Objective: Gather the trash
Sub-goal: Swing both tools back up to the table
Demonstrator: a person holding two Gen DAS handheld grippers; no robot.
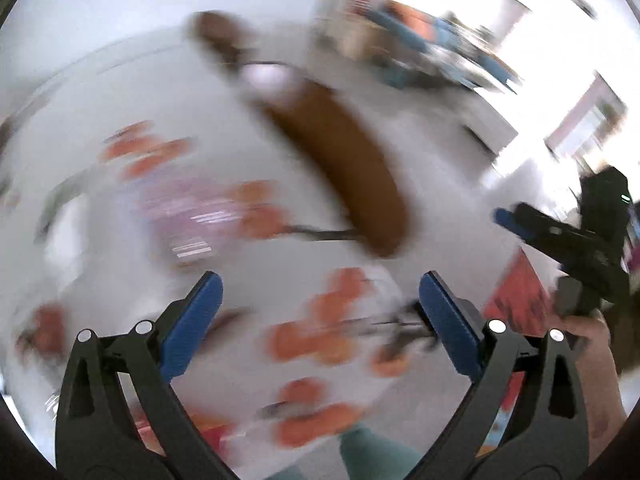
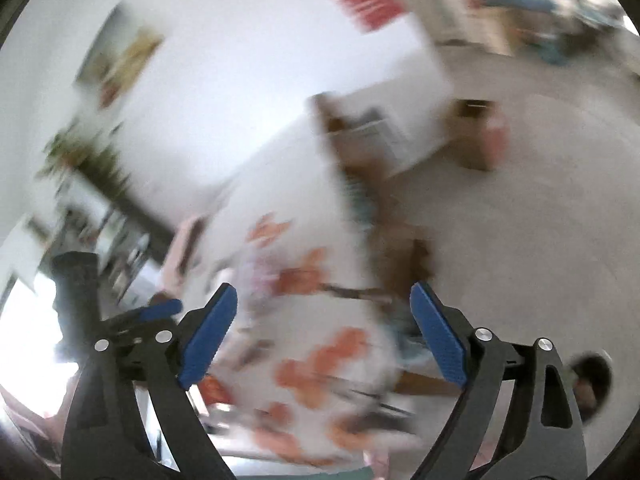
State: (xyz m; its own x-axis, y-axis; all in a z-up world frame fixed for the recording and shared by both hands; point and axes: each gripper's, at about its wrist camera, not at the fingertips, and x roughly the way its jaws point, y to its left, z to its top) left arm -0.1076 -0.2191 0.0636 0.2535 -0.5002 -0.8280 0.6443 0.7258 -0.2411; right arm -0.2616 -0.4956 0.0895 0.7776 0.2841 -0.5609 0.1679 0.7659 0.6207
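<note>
Your frames are heavily smeared, so no piece of trash can be picked out for certain. What lies below your left gripper (image 1: 320,296) is a white cloth with orange flowers (image 1: 320,336), its pattern showing between and beyond the blue pads (image 1: 192,320). Those jaws stand wide apart with nothing between them. Your right gripper (image 2: 324,312) is likewise spread wide and empty above the same cloth. A brown blurred shape (image 1: 340,160) crosses beyond it.
</note>
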